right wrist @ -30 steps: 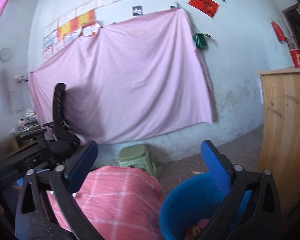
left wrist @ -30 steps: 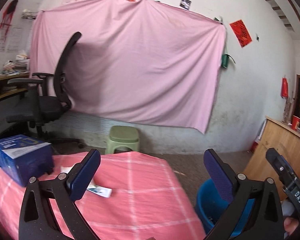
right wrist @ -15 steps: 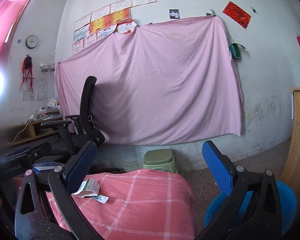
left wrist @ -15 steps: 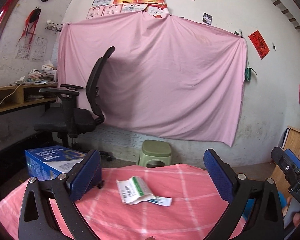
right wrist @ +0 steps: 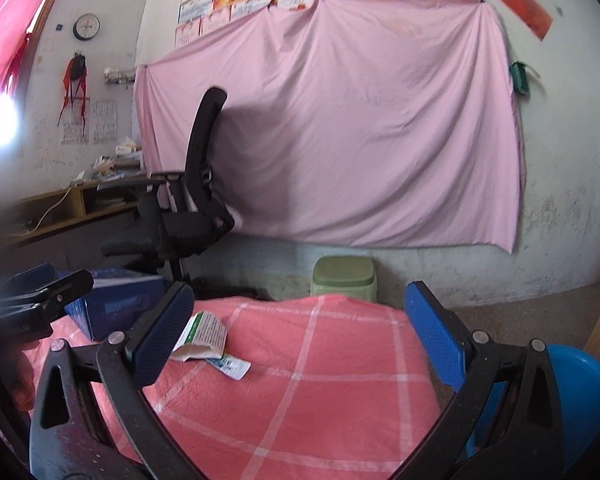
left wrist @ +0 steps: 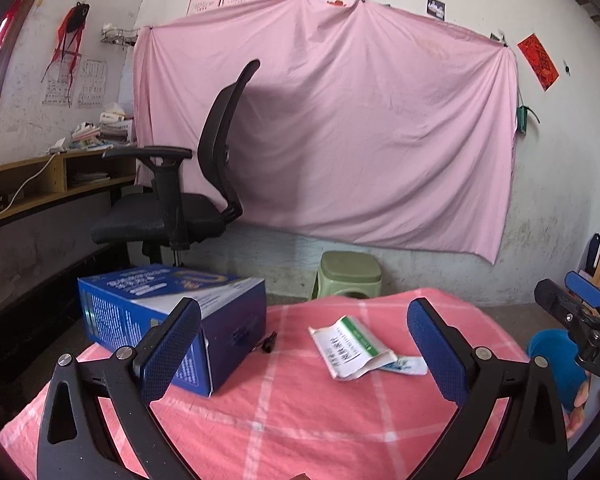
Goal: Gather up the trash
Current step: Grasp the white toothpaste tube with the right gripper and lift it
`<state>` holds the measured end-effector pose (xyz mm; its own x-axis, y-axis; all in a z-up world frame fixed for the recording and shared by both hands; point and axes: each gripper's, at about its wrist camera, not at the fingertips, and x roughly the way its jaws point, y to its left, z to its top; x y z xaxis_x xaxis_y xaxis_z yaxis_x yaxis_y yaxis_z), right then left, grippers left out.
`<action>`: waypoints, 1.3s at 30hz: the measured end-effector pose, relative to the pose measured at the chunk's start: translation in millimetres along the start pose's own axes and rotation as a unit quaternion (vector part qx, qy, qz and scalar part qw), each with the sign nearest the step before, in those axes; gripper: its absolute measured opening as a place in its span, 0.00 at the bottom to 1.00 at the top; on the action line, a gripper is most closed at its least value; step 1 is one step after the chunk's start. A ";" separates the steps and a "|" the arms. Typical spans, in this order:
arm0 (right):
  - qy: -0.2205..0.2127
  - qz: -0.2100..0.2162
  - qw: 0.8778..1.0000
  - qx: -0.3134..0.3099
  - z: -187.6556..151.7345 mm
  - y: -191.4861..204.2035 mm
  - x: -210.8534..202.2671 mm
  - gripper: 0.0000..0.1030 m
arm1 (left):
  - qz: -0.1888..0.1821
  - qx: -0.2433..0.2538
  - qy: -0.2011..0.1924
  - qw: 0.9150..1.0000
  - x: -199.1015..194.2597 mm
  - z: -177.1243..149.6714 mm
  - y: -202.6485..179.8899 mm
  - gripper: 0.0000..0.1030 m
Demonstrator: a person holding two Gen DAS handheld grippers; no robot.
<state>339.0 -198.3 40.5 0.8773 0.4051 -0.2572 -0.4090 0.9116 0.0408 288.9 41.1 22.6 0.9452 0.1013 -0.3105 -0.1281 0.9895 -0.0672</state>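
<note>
A crumpled white and green paper wrapper (left wrist: 350,346) lies on the pink checked table cloth (left wrist: 300,412), with a small white and blue sachet (left wrist: 406,365) beside it. My left gripper (left wrist: 304,354) is open and empty, hovering short of the wrapper. In the right wrist view the wrapper (right wrist: 202,334) and sachet (right wrist: 230,366) lie by the left finger of my right gripper (right wrist: 298,342), which is open and empty. A blue bin (right wrist: 584,396) stands right of the table, also at the right edge in the left wrist view (left wrist: 552,356).
A blue carton (left wrist: 172,320) stands on the table's left part, with a small black object (left wrist: 269,345) beside it. Behind are a black office chair (left wrist: 180,204), a green stool (left wrist: 350,276), a pink sheet on the wall and a wooden desk (left wrist: 40,184) at left.
Both views have swung left, from the blue bin toward the table. The wrapper, sachet and blue carton now sit closer and more central. Both grippers stayed open.
</note>
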 end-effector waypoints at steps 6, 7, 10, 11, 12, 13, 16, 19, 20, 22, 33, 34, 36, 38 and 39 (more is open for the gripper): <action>0.070 0.010 0.997 -0.020 -12.3 9.4 32.5 1.00 | -0.022 0.005 0.053 0.998 23.4 -13.7 9.6 0.98; 0.086 0.015 0.996 -0.023 -14.5 10.4 40.1 1.00 | -0.025 0.006 0.062 0.998 27.1 -15.4 10.0 0.98; 0.123 0.027 0.992 -0.027 -18.6 11.8 56.5 0.96 | -0.036 0.003 0.084 0.996 38.5 -20.6 11.9 0.97; 0.141 0.032 0.989 -0.026 -20.8 11.3 64.6 0.89 | -0.038 0.001 0.093 0.995 42.3 -21.6 12.4 0.96; 0.157 0.038 0.987 -0.025 -23.0 11.5 72.0 0.86 | -0.041 -0.001 0.106 0.994 47.7 -23.4 12.9 0.92; 0.168 0.044 0.984 -0.025 -25.3 12.5 75.7 0.82 | -0.043 -0.003 0.117 0.992 52.2 -24.4 12.7 0.85; 0.216 0.067 0.973 -0.033 -33.1 17.8 93.4 0.75 | -0.061 -0.010 0.154 0.986 66.9 -26.8 12.0 0.65; 0.248 0.086 0.964 -0.046 -38.0 25.6 105.1 0.67 | -0.081 -0.020 0.183 0.980 79.2 -30.2 11.5 0.56; 0.256 0.091 0.961 -0.049 -39.3 27.7 109.4 0.65 | -0.086 -0.023 0.189 0.978 81.1 -30.7 11.2 0.56; 0.270 0.102 0.956 -0.048 -41.7 29.2 116.6 0.63 | -0.093 -0.032 0.201 0.975 87.4 -32.3 11.4 0.54; 0.317 0.152 0.935 -0.048 -51.4 34.6 128.5 0.31 | -0.100 -0.032 0.219 0.970 95.4 -32.7 8.9 0.53; 0.316 0.155 0.935 -0.050 -51.1 35.7 127.4 0.28 | -0.101 -0.030 0.220 0.970 96.5 -32.9 8.4 0.53; 0.315 0.161 0.934 -0.053 -50.5 36.9 124.5 0.25 | -0.099 -0.026 0.222 0.970 97.5 -32.9 7.3 0.53; 0.315 0.160 0.934 -0.057 -50.7 37.7 121.5 0.22 | -0.098 -0.022 0.224 0.969 97.7 -33.5 5.6 0.53; 0.315 0.157 0.934 -0.060 -50.8 37.2 118.3 0.21 | -0.098 -0.019 0.226 0.969 97.8 -33.3 4.6 0.53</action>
<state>414.9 -120.0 -37.5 0.4025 0.4954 -0.7698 -0.6792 0.7254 0.1117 370.7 52.2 -39.7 0.7257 -0.1528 -0.6708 0.0216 0.9796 -0.1998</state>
